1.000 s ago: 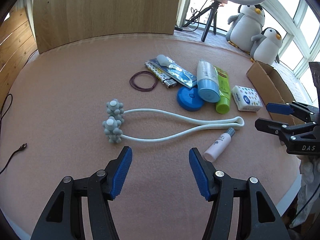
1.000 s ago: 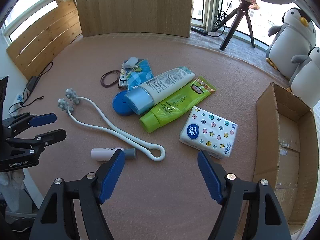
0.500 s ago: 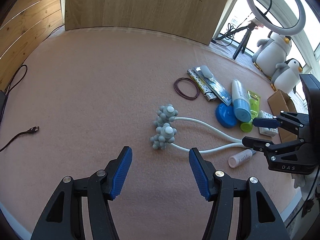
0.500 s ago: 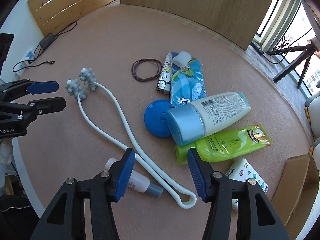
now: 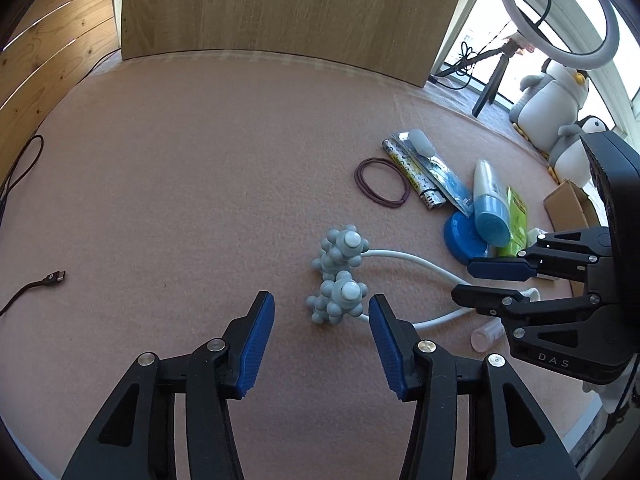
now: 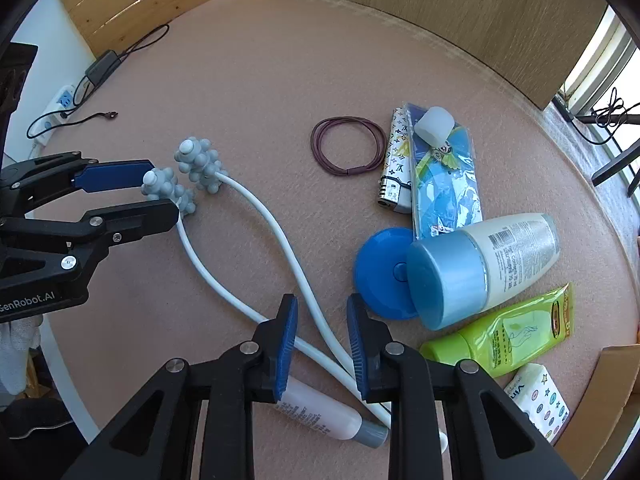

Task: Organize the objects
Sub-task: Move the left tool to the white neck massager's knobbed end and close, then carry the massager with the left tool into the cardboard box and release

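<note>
A white two-armed massager (image 6: 276, 232) with grey knobbly balls (image 5: 340, 272) lies on the pink table mat. My left gripper (image 5: 320, 310) is open, and the nearer ball sits just ahead, between its blue fingertips. In the right wrist view the left gripper (image 6: 162, 190) straddles that ball. My right gripper (image 6: 322, 320) hovers low over the massager's two white arms near their joined end. Its jaws are narrowed but still apart, and one arm runs between them. In the left wrist view the right gripper (image 5: 468, 280) is at the right.
Beside the massager lie a small pink tube (image 6: 320, 412), blue round lid (image 6: 380, 276), lotion bottle (image 6: 488, 264), green tube (image 6: 508, 336), tissue pack (image 6: 540, 400), lighter (image 6: 394, 168), blue packet (image 6: 444, 176) and hair-tie loop (image 6: 348, 146). A cardboard box (image 6: 612, 400) stands right. Cables (image 5: 36, 280) lie left.
Both grippers have come in on the massager, the left to its balls and the right down over its arms. The right jaws have narrowed a lot. The objects have not moved.
</note>
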`<state>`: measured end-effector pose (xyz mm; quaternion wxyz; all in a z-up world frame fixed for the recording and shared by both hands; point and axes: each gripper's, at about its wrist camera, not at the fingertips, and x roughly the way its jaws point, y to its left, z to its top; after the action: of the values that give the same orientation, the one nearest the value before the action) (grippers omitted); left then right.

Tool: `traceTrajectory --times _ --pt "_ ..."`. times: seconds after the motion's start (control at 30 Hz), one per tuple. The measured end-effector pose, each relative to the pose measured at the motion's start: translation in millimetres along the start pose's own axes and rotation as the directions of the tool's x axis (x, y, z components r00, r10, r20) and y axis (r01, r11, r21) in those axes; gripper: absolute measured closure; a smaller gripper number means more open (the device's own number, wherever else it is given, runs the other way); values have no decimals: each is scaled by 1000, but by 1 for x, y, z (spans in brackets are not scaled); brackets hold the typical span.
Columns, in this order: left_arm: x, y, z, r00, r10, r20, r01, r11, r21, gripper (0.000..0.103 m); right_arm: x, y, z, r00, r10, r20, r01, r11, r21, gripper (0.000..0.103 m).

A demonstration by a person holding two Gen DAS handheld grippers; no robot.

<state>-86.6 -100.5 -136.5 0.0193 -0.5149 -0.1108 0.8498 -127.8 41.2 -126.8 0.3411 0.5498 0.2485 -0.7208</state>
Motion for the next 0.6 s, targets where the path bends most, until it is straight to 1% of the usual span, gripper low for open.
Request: traceTrajectory --times 0.07,0.1,0.17,0.2,0.3,0.4,0.6 --pt "5 -1 -1 1000 -1 -7 1 1000 2 60 4 1 0 1000 -2 2 2 1000 11 84" --pt "7 -1 -1 1000 -15 -6 15 1000 0 66 3 2 1 1000 -1 7 1 1000 14 89" --pt "8 -1 1 999 -36 0 36 999 -11 76 3 4 0 1000 2 12 -3 1000 19 91" --pt "9 -1 1 999 -42 1 42 999 -13 77 3 5 0 1000 -1 15 0 1000 22 91" --pt "6 -3 4 999 -42 12 42 999 -10 79 -2 4 -1 999 6 31 -7 999 38 93" --pt "-3 -4 8 998 -60 29 60 998 -6 79 -14 2 -3 998 15 60 -18 998 54 93" --pt "-36 -18 26 989 -93 112 91 996 17 79 -57 -3 -15 987 14 160 -30 994 101 94"
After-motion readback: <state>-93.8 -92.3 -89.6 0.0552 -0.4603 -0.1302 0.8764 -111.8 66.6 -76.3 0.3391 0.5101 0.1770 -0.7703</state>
